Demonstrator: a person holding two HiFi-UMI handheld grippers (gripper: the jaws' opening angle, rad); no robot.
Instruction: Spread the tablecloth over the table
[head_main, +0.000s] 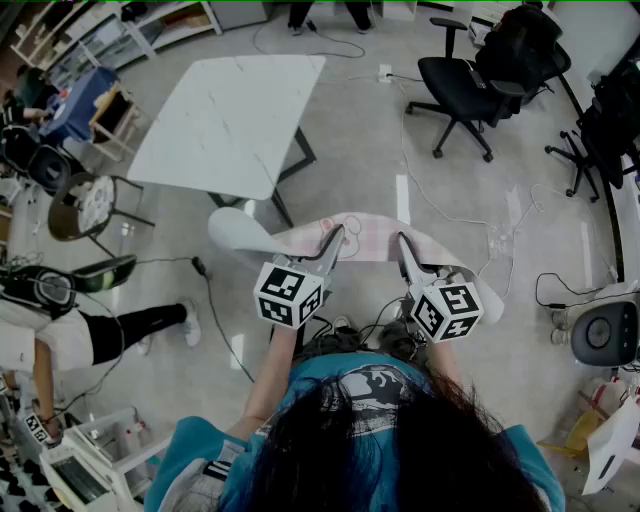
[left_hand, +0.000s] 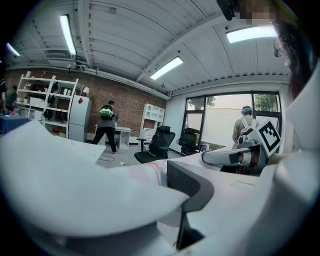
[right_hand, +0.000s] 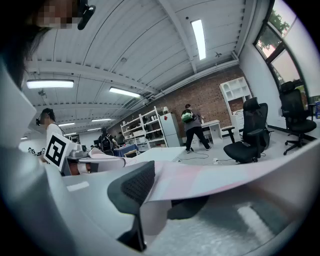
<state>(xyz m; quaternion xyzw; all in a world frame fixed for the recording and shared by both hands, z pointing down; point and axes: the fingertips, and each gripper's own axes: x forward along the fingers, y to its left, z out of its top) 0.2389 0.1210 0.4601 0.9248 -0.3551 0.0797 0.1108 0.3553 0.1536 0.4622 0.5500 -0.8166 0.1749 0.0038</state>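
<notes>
A pink and white tablecloth (head_main: 366, 238) hangs bunched in the air between my two grippers, low in front of the person's body. My left gripper (head_main: 333, 238) is shut on its left part, and my right gripper (head_main: 402, 243) is shut on its right part. The white marble-look table (head_main: 230, 120) stands bare further ahead, up and to the left. In the left gripper view the cloth (left_hand: 147, 172) runs into the closed jaws of my left gripper (left_hand: 172, 187). In the right gripper view the tablecloth (right_hand: 215, 177) lies pinched in my right gripper (right_hand: 152, 192), under its dark pad (right_hand: 132, 187).
Black office chairs (head_main: 480, 70) stand at the back right. Cables (head_main: 440, 215) trail over the grey floor. A seated person (head_main: 60, 330) and a round chair (head_main: 85, 205) are at the left. A round grey device (head_main: 605, 335) sits at the right. Shelves line the brick wall (left_hand: 55, 107).
</notes>
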